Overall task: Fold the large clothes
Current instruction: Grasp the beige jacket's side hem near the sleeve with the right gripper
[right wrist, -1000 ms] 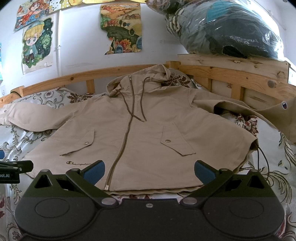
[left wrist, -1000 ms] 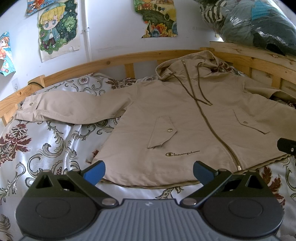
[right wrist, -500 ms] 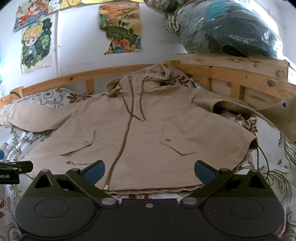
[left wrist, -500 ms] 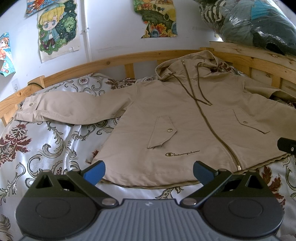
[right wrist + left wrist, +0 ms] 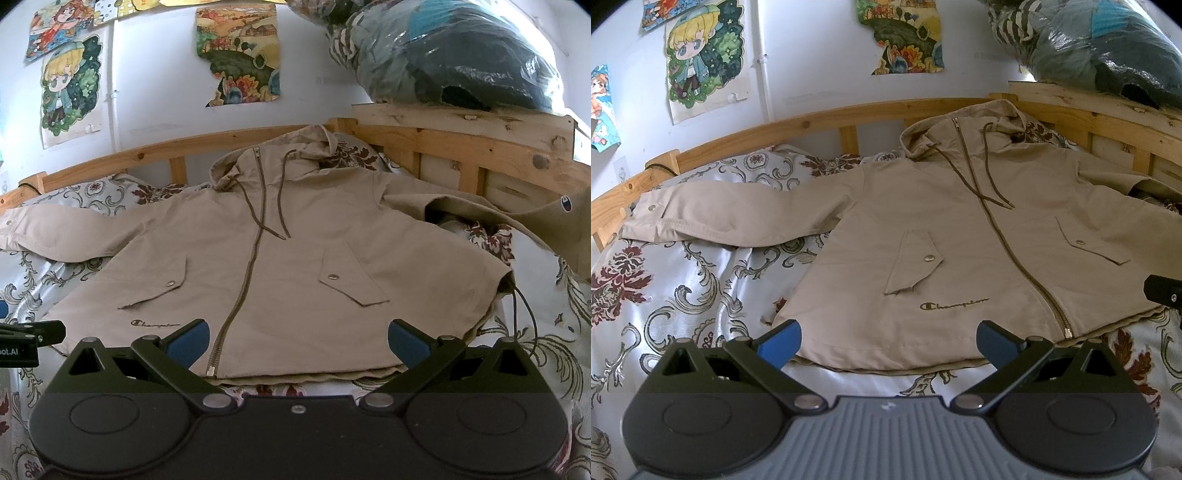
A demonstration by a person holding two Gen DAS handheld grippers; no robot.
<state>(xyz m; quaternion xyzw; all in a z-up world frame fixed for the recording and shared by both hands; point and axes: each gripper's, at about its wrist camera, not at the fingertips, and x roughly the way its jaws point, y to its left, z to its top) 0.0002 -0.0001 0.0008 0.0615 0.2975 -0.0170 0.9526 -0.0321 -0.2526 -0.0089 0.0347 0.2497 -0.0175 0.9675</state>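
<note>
A beige zip-up hooded jacket [image 5: 960, 236] lies flat, front up, on the bed; it also shows in the right wrist view [image 5: 288, 266]. Its left sleeve [image 5: 731, 218] stretches out to the left. Its right sleeve [image 5: 517, 218] runs off to the right. The hood [image 5: 288, 158] rests against the wooden rail. My left gripper [image 5: 886, 341] is open and empty, just in front of the hem's left part. My right gripper [image 5: 297, 343] is open and empty, just in front of the hem near the zip's end.
The bed has a white floral sheet [image 5: 665, 302] and a wooden rail [image 5: 812, 122] along the wall. A wooden shelf [image 5: 461, 122] at the back right carries plastic-wrapped bedding [image 5: 461, 55]. Posters [image 5: 701, 62] hang on the wall.
</note>
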